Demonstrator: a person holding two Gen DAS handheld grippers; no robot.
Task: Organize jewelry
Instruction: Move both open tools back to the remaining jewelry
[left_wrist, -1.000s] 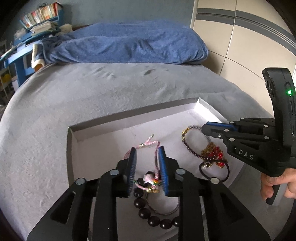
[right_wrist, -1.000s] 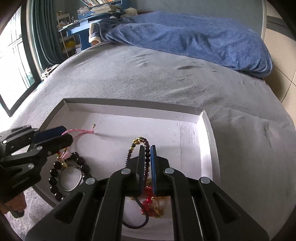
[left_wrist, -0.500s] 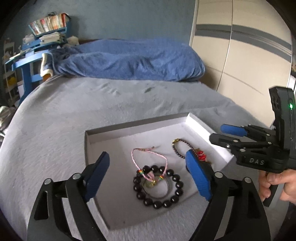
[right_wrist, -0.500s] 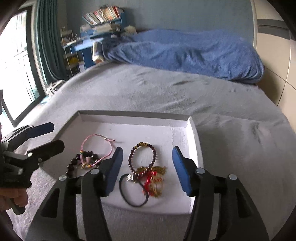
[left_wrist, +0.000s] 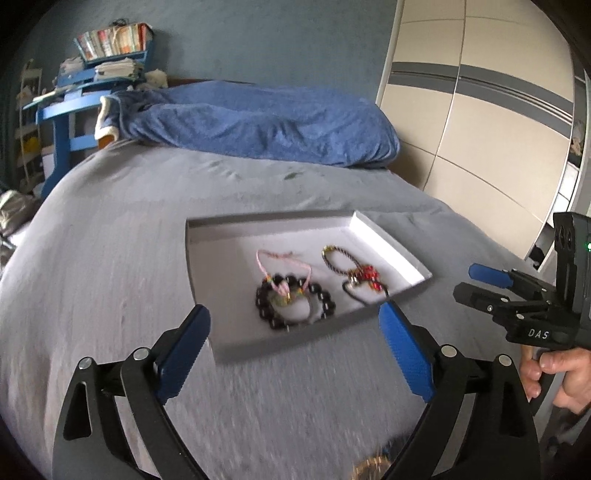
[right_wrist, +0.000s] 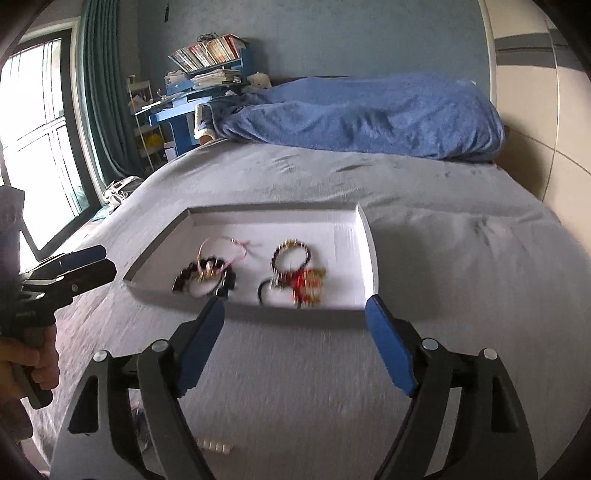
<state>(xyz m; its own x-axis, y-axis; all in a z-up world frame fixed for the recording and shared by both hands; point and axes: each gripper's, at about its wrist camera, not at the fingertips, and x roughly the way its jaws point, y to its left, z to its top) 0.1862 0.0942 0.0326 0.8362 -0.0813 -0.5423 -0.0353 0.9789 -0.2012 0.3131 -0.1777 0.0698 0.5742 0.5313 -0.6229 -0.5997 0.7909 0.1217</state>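
Observation:
A shallow white box lies on the grey bed. Inside it, a pink cord bracelet rests on a black bead bracelet. Beside them sit a dark beaded bracelet, a red and gold charm and a black loop. My left gripper and right gripper hover short of the box's near edge. Both jaws are opening, with nothing between them.
A crumpled blue blanket lies at the bed's far end, with a blue desk stacked with books behind. A wardrobe stands right, a window left. A gold piece and small white beads lie on the near bedsheet.
Both grippers let go of the bracelets, opened wide and drew back from the box toward me. The jewelry stays in the box.

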